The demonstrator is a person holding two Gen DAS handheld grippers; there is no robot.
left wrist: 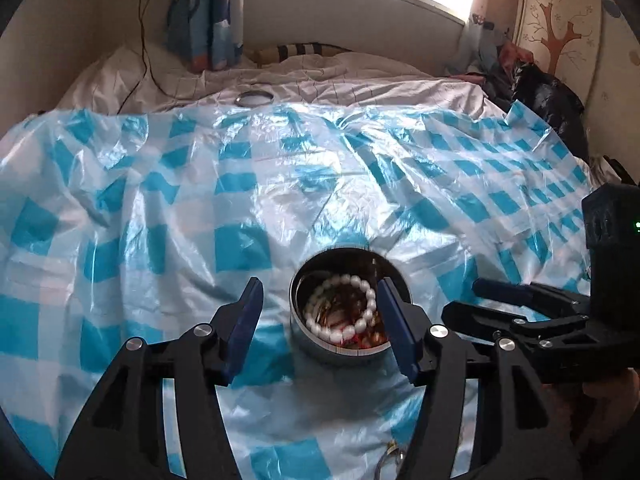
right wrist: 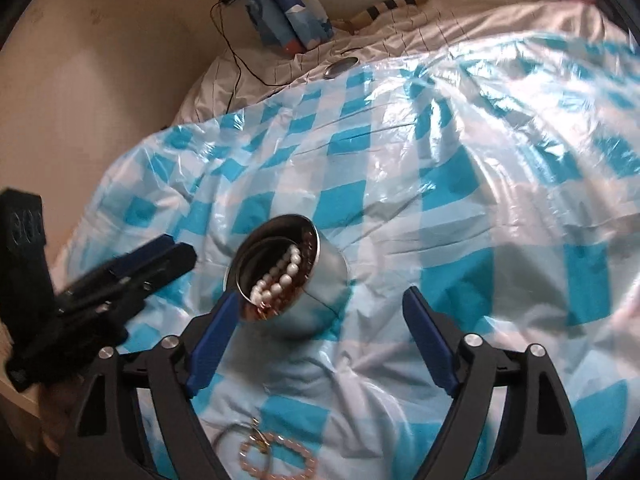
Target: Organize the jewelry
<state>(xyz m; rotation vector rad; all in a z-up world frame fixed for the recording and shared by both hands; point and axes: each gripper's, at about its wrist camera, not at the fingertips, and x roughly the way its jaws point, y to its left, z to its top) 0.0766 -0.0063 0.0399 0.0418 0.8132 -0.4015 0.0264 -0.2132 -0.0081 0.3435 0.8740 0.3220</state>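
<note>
A round metal tin (left wrist: 340,350) stands on the blue-and-white checked plastic sheet (left wrist: 200,208). It holds a white bead bracelet (left wrist: 362,300) and brown and red beads. My left gripper (left wrist: 318,300) is open, its fingers on either side of the tin's top. In the right wrist view the tin (right wrist: 320,300) sits just left of centre with the white bracelet (right wrist: 280,276) inside. My right gripper (right wrist: 316,310) is open and empty, above the sheet beside the tin. A pink bead bracelet (right wrist: 276,460) and a thin chain (right wrist: 236,432) lie on the sheet below it.
The tin's metal lid (left wrist: 254,99) lies at the sheet's far edge on the white bedding. A black cable (left wrist: 142,40) runs down the wall. Dark clothes (left wrist: 548,96) are piled at the right. A bit of chain (left wrist: 390,456) shows at the near edge.
</note>
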